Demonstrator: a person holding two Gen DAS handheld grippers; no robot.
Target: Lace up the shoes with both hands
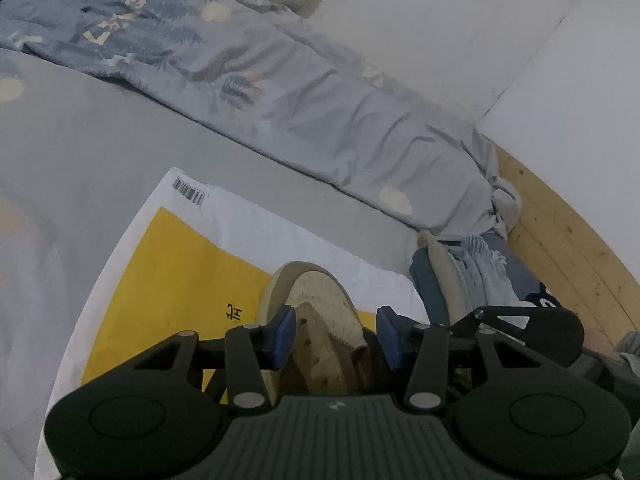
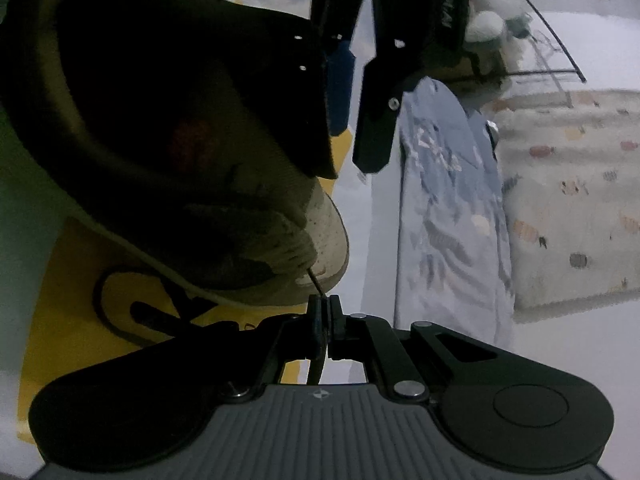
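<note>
Grey bed sheet (image 1: 120, 128) fills most of the left wrist view, with a blue patterned duvet (image 1: 248, 80) bunched along its far edge against a white wall (image 1: 440, 32). Wooden bed frame (image 1: 568, 232) shows at right. Yellow-and-white plastic bag (image 1: 168, 272) lies flat on the sheet, barcode at its far corner.

Shoe (image 1: 320, 320), beige and worn, sits on the bag, toe pointing away from the left camera. Left tongs (image 1: 338, 336) are part open and straddle the shoe's upper: one blue pad (image 1: 285, 332) touches the shoe's left side, the other blue pad stands just clear on the right. Can't tell if it is really clamped.

Right wrist view: same shoe seen dark and close, mouth toward the camera. Right tongs (image 2: 325, 312) are fully closed, pinching a thin dark lace (image 2: 314, 278) that runs taut from the shoe's edge into the pads. Left tongs' black fingers hang beside the shoe, top centre.
</note>
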